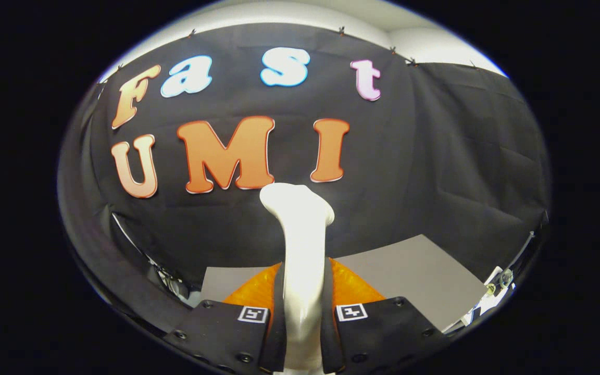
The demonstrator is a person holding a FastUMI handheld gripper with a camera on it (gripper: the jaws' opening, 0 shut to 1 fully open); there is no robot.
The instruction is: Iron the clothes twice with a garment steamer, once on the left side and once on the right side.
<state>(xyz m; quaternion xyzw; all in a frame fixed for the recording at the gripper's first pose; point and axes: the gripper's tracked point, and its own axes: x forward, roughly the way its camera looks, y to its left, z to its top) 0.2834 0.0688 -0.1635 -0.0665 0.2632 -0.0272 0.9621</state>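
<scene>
The claw (303,312) clamps the garment steamer (300,250), its handle running straight ahead, above the orange clothes (354,291).

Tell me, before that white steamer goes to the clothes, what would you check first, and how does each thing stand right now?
1. Grip: both fingers of the gripper press the white steamer handle between them. Ok.
2. Steamer upright, head beyond the fingers, toward the black wall cloth. Ok.
3. Clothes in sight ahead: an orange surface lies just behind the fingers, on a grey board; whether it is the garment, cannot tell.
4. Steam coming out: cannot tell.
5. Head touching fabric: not ok, it stands in free air.
</scene>
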